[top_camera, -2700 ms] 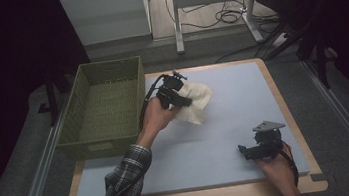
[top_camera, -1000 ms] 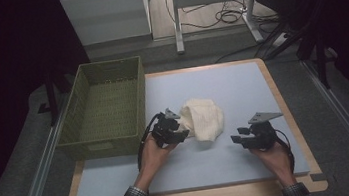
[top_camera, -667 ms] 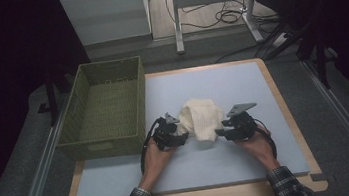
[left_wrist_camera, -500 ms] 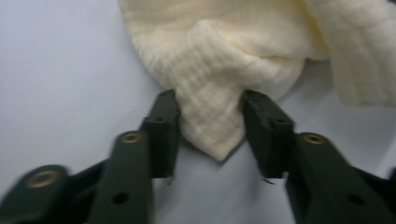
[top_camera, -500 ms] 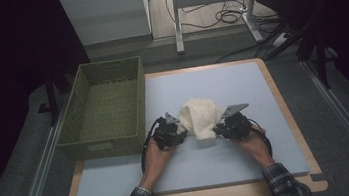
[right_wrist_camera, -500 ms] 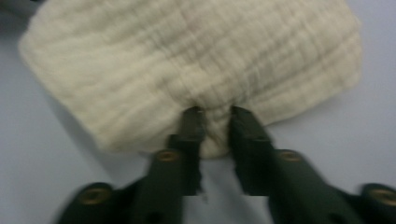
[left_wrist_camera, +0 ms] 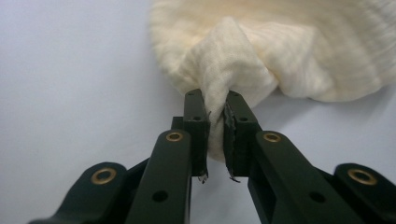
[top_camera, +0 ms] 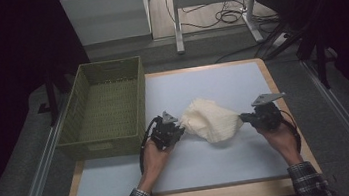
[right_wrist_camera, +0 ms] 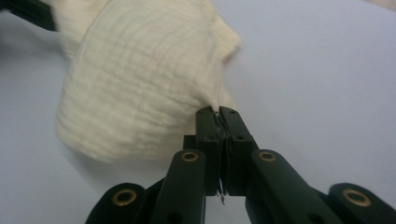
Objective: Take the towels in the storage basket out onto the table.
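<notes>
Currently, all positions are referenced to the basket.
Table point(top_camera: 136, 175): pale blue surface with a wooden edge; carries every item listed.
Basket point(top_camera: 104, 106): green, woven, open-topped; stands at the table's left side.
Cloth point(top_camera: 210, 120): cream, crumpled, stretched between both tools; lies to the right of the basket, apart from it.
Left gripper point(left_wrist_camera: 215, 122): just right of the basket's near corner; jaws pinch a thick fold of the cloth's nearer end.
Right gripper point(right_wrist_camera: 218, 122): well to the right of the basket, beyond the cloth; jaws pressed together on a thin edge of the cloth.
</notes>
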Motion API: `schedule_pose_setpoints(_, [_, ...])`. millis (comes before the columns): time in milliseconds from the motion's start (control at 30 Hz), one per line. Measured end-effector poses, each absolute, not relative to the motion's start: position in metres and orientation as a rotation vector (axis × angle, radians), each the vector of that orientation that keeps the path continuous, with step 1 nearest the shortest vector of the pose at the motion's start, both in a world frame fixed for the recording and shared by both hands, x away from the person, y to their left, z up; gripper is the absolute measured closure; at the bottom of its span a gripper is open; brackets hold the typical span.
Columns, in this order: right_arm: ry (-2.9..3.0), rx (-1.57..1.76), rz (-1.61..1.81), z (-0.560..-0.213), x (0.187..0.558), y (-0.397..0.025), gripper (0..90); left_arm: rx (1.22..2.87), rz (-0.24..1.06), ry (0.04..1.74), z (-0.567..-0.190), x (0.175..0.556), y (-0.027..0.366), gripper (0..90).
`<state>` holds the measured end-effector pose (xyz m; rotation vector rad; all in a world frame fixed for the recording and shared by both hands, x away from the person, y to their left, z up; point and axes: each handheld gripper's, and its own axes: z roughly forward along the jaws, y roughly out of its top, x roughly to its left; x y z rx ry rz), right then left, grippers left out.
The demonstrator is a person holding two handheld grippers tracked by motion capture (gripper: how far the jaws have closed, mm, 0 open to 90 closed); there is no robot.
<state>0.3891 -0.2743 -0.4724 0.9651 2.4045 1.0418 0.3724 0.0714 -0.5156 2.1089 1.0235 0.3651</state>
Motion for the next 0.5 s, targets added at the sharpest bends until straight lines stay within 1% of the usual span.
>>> schedule_pose_setpoints(67, [2.404,1.034,0.981,-0.486,0.4,-0.288,76.9,2.118,0.387,1.068,-0.521,0.382,0.073,75.0])
schedule_pose_setpoints(100, [2.404,1.034,0.981,-0.486,0.4,-0.288,76.9,2.118,0.387,1.068,-0.521,0.382,0.073,69.0])
schedule_pose_setpoints(133, [2.403,1.053,0.968,-0.489,0.402,-0.292,73.6,2.12,0.391,1.092,-0.523,0.385,0.074,69.0])
schedule_pose_setpoints(167, [2.389,1.066,0.976,-0.492,0.402,-0.296,70.2,2.111,0.386,1.102,-0.524,0.385,0.075,62.4])
schedule_pose_setpoints(233, [2.382,1.085,1.018,-0.491,0.398,-0.301,68.4,2.104,0.372,1.107,-0.524,0.382,0.077,57.3])
schedule_pose_setpoints(267, [2.391,1.081,1.033,-0.489,0.394,-0.305,67.4,2.107,0.378,1.103,-0.522,0.378,0.077,52.5])
schedule_pose_setpoints(367, [2.407,1.073,1.023,-0.489,0.388,-0.306,65.7,2.097,0.372,1.097,-0.52,0.371,0.078,50.0])
schedule_pose_setpoints(500, [2.446,1.061,1.04,-0.496,0.384,-0.305,58.0,2.068,0.368,1.064,-0.518,0.364,0.079,43.0])
